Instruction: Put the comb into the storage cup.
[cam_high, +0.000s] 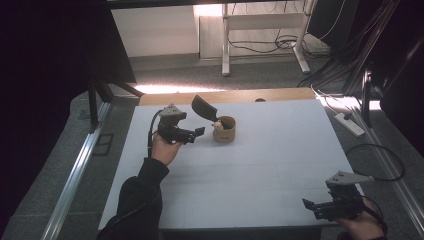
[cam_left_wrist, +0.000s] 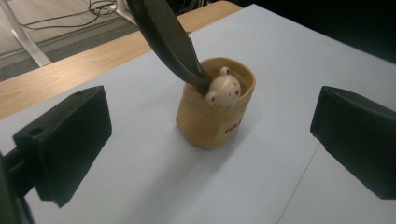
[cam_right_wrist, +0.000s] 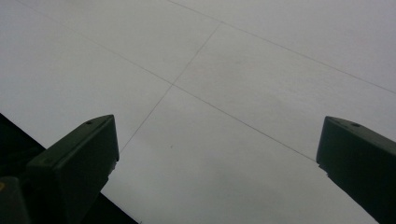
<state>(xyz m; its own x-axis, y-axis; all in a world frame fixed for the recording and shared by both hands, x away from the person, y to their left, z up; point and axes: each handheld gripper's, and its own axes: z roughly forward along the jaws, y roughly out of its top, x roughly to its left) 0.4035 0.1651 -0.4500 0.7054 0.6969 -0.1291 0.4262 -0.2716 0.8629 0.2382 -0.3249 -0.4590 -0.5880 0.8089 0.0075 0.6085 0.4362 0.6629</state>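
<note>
Nearby, just left of tan cup (cam_high: 224, 131) on white table (cam_high: 280, 165): left gripper (cam_high: 200, 132), jaws spread, empty. Dark paddle (cam_left_wrist: 163, 32) and bear-headed stick (cam_left_wrist: 224, 90) leaning inside cup. Right gripper (cam_high: 306, 204) well apart, likewise spread. Likely risk: jaw nudging cup, tipping it.
</note>
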